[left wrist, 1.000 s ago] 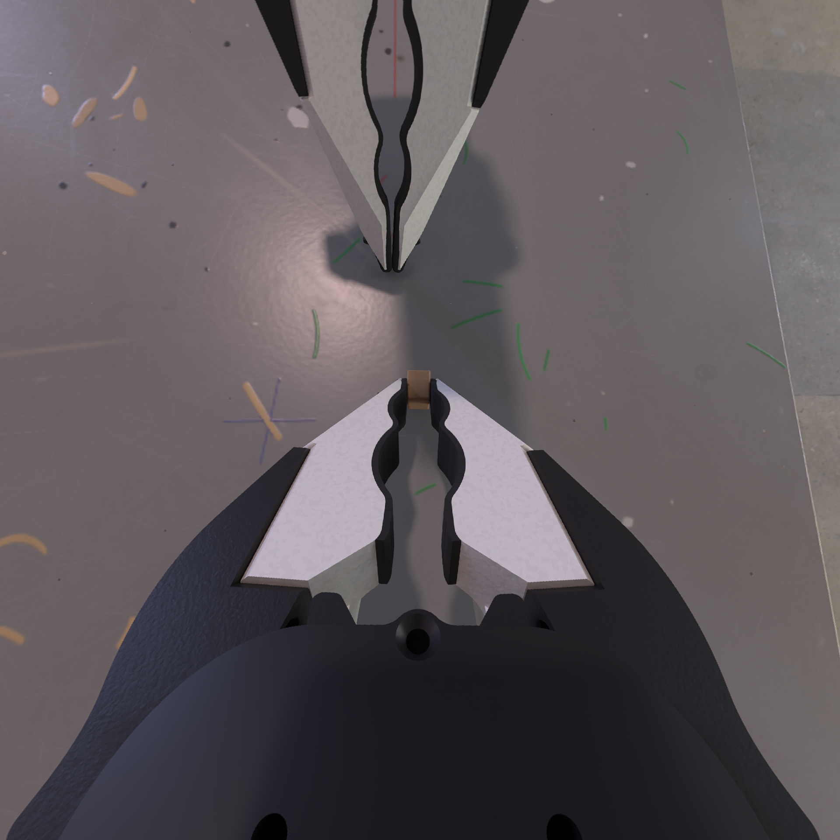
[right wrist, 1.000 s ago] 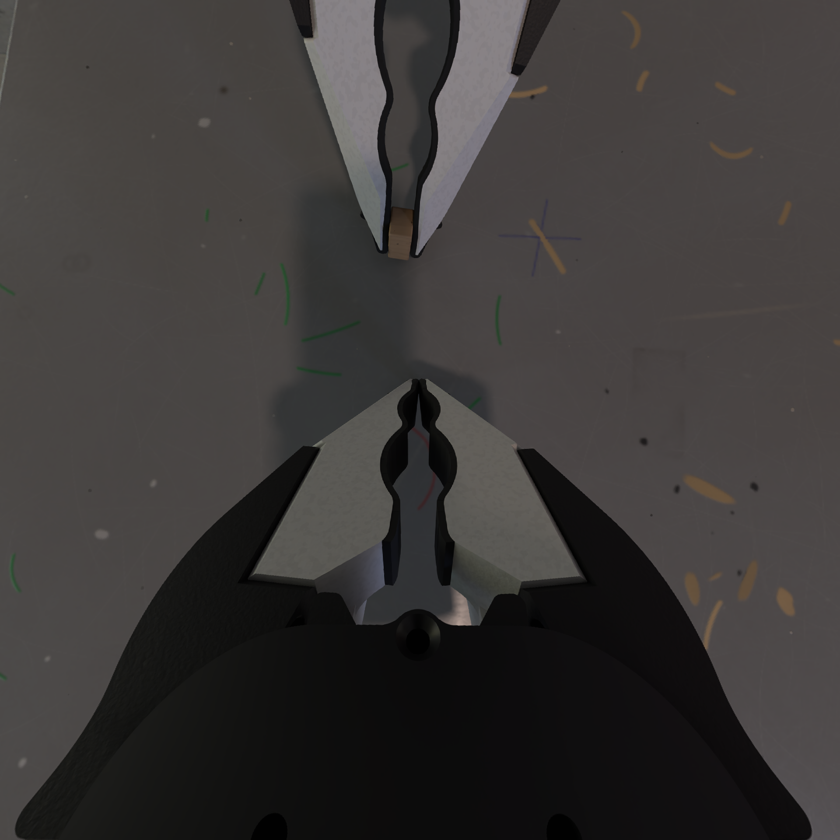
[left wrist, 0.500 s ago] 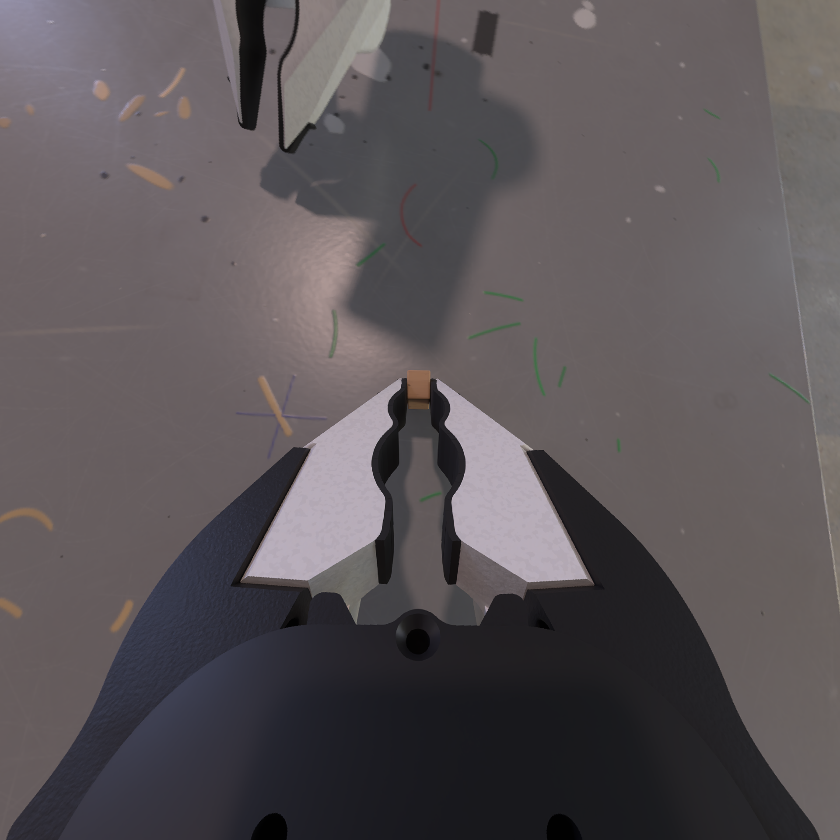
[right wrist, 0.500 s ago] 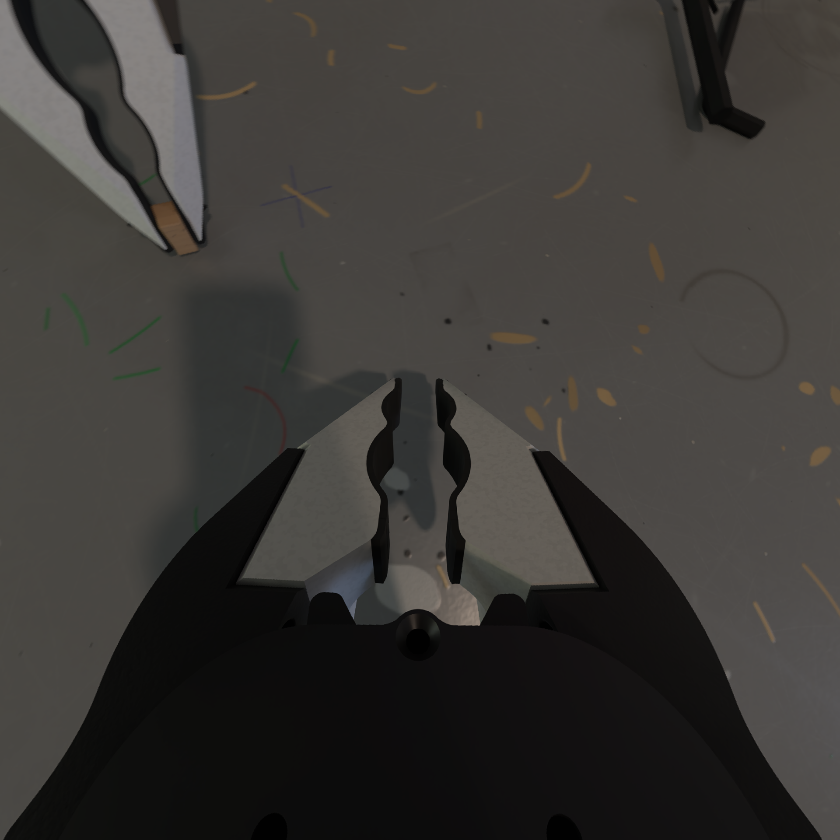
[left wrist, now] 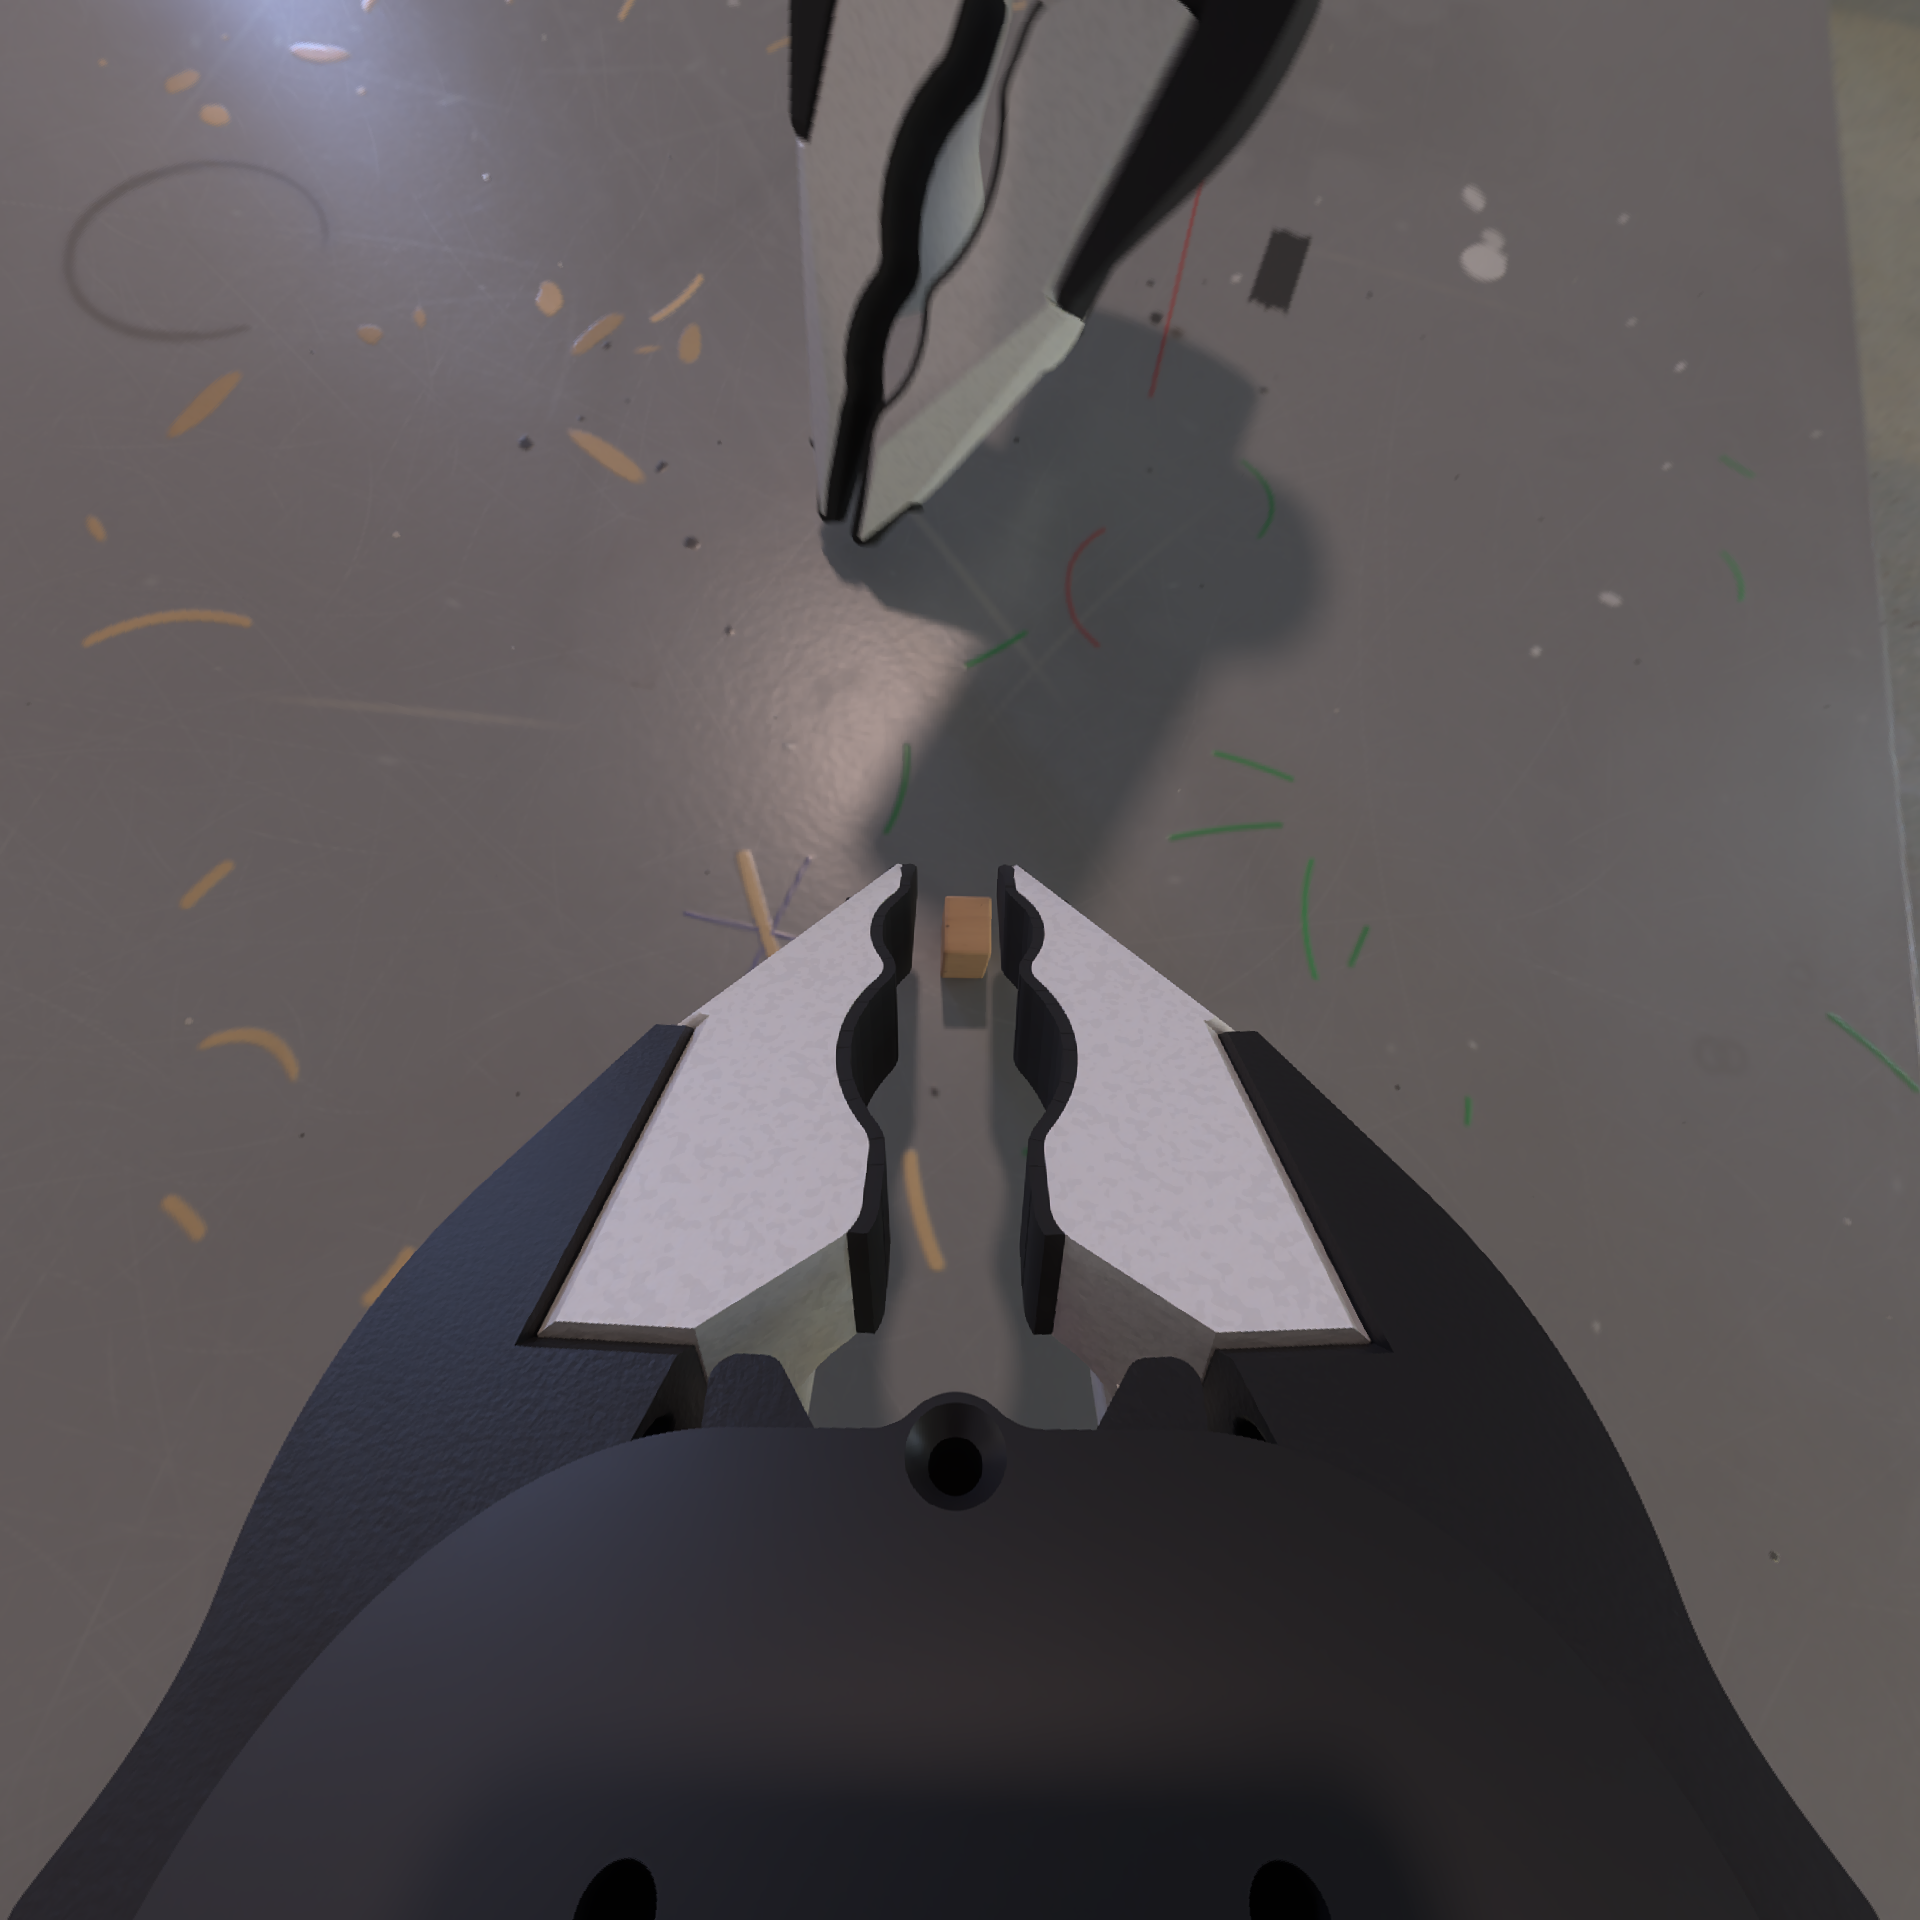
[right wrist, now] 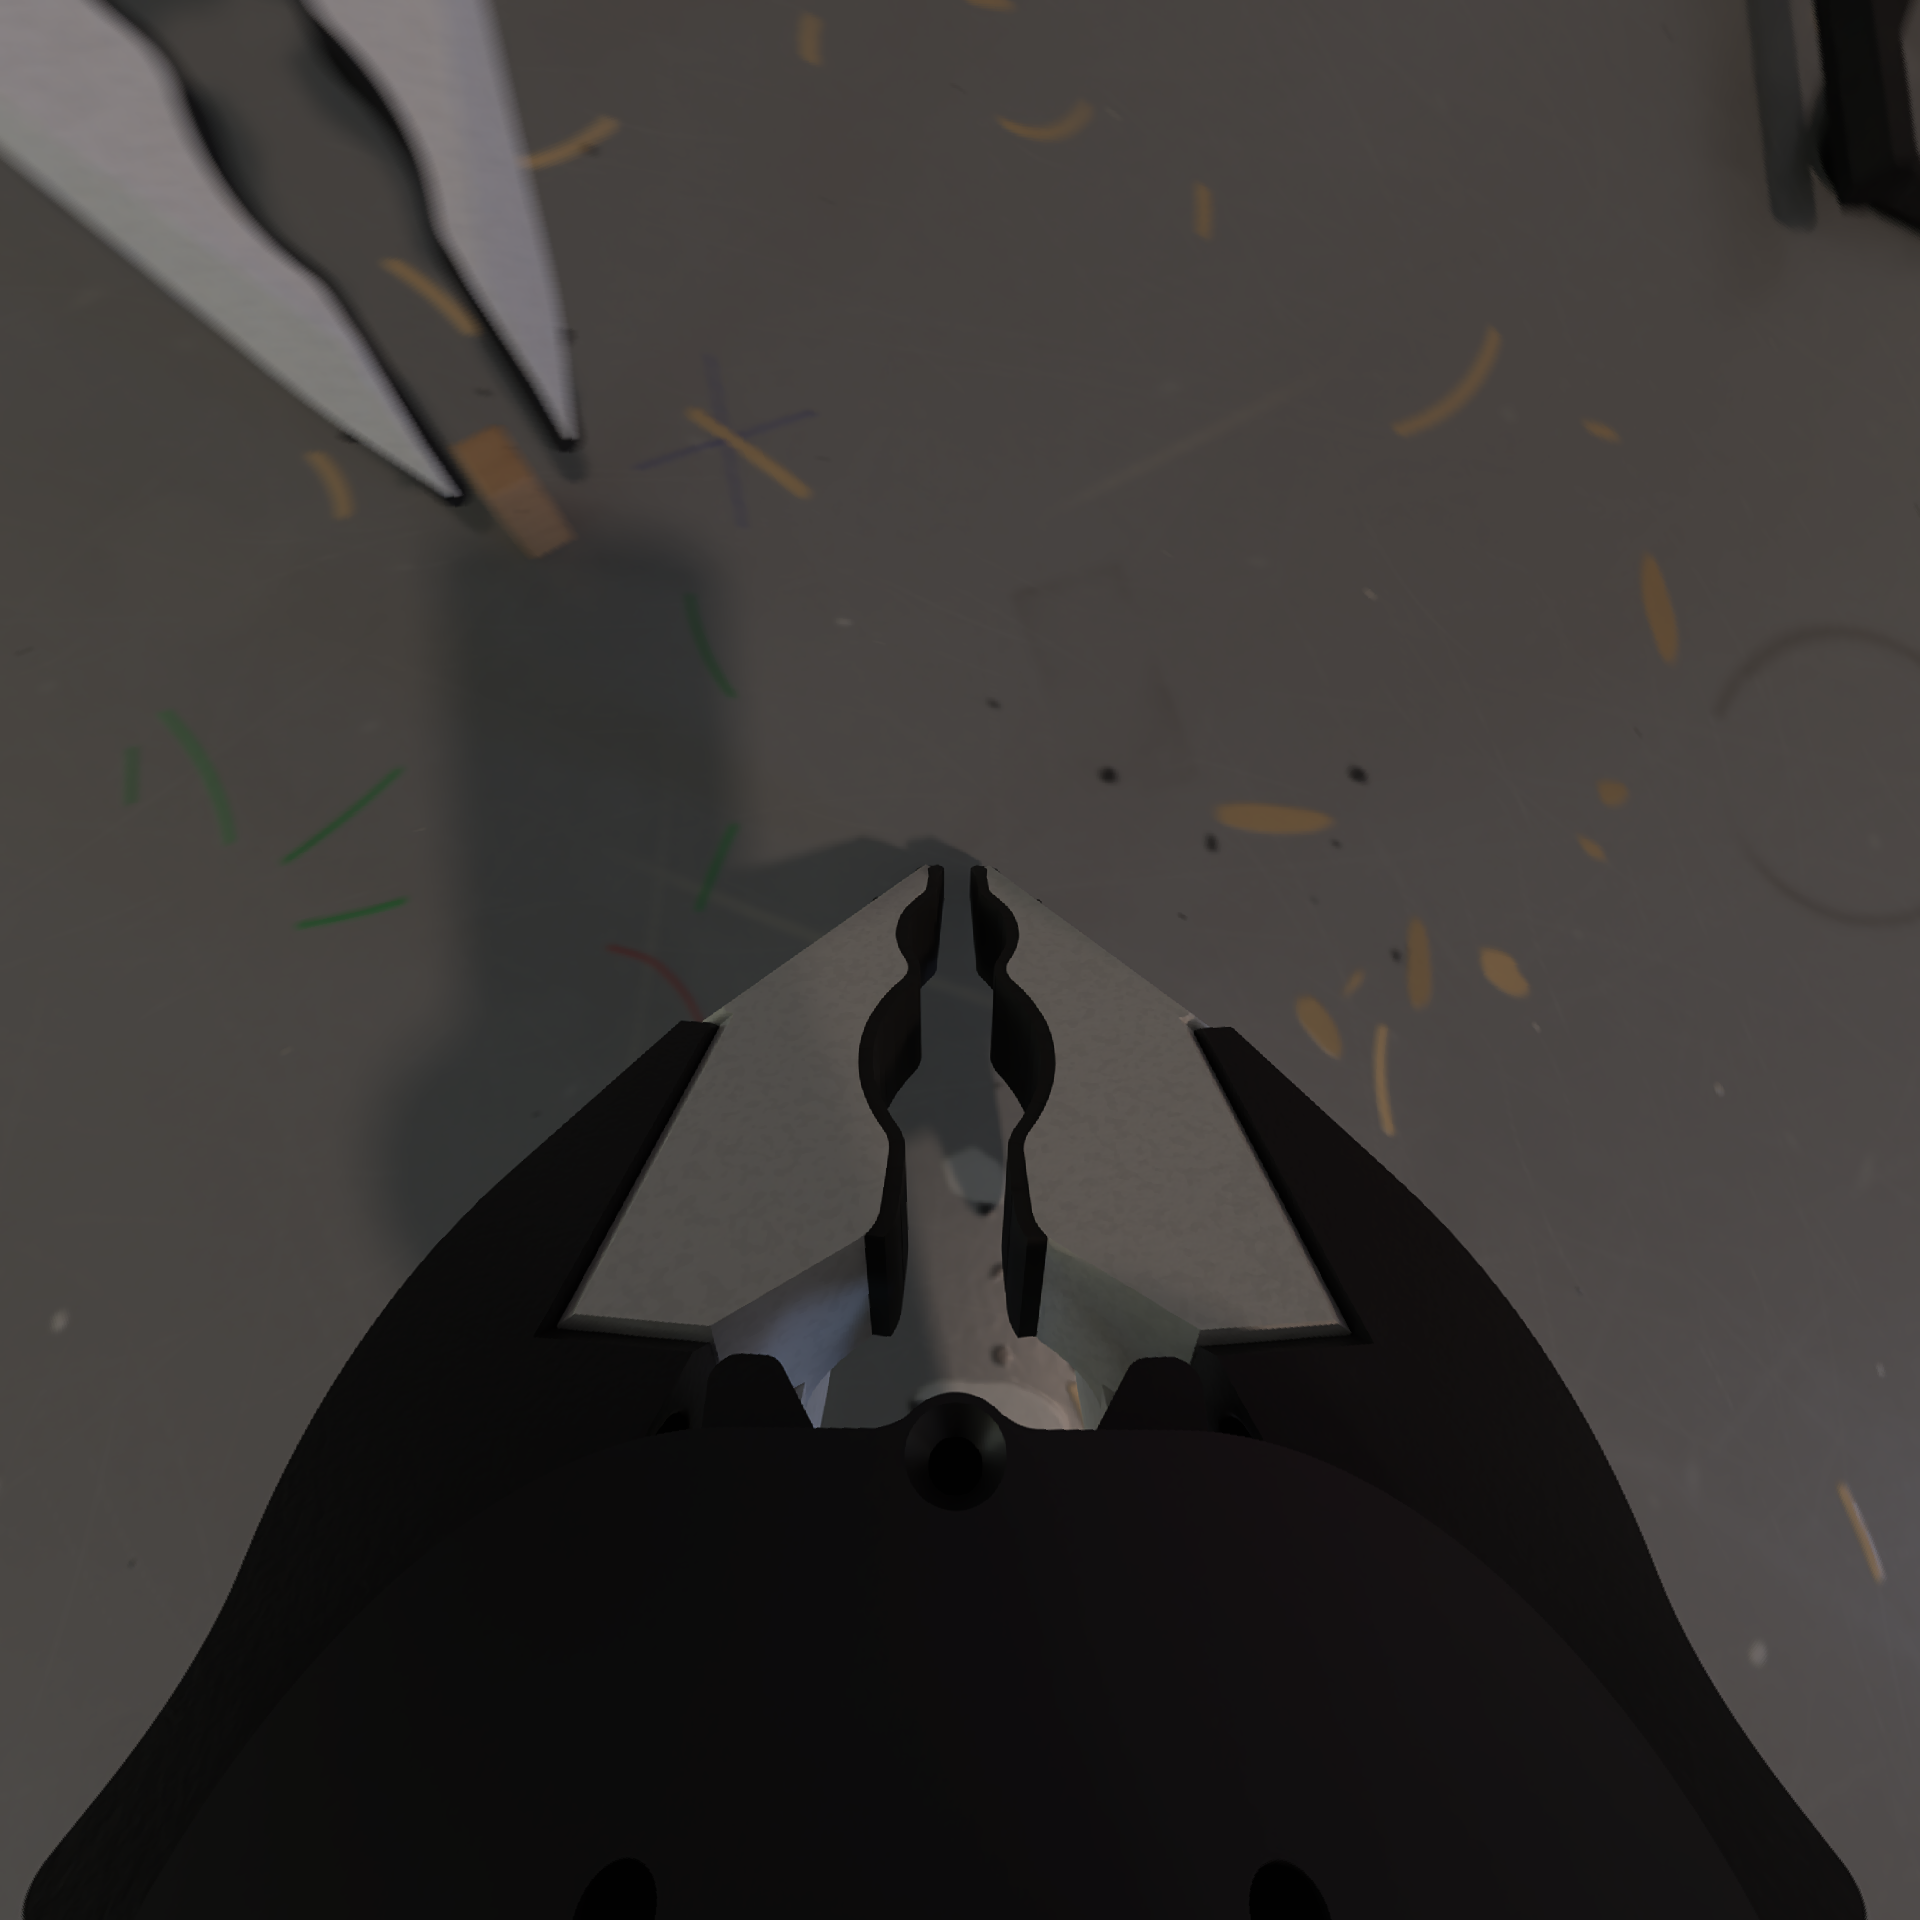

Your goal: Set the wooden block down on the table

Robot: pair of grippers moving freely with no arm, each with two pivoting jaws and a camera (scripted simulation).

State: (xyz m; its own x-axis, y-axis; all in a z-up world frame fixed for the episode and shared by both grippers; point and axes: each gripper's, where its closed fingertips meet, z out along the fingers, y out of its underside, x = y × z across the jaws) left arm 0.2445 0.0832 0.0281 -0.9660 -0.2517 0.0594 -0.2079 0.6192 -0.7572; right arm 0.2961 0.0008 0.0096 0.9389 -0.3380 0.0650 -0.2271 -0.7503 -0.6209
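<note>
The small wooden block [left wrist: 964, 938] stands free between my left gripper's [left wrist: 956, 873] fingertips, with a gap on each side. It appears to rest on the grey table [left wrist: 416, 727], with its shadow right under it. The left gripper is open. In the right wrist view the block [right wrist: 514, 494] shows between the left gripper's [right wrist: 509, 468] spread fingers at the upper left. My right gripper [right wrist: 956, 873] is empty and nearly shut, with only a thin slit between its tips. It hangs low over the table, and in the left wrist view the right gripper [left wrist: 847, 525] is beyond the block.
The table is marked with orange, green and red streaks and a faint ring [left wrist: 197, 249]. Its right edge [left wrist: 1870, 520] borders a paler floor. A dark frame leg [right wrist: 1849, 104] stands at the top right of the right wrist view.
My left gripper has opened and let go of the block. My right gripper has narrowed from open to almost shut and has shifted across the table.
</note>
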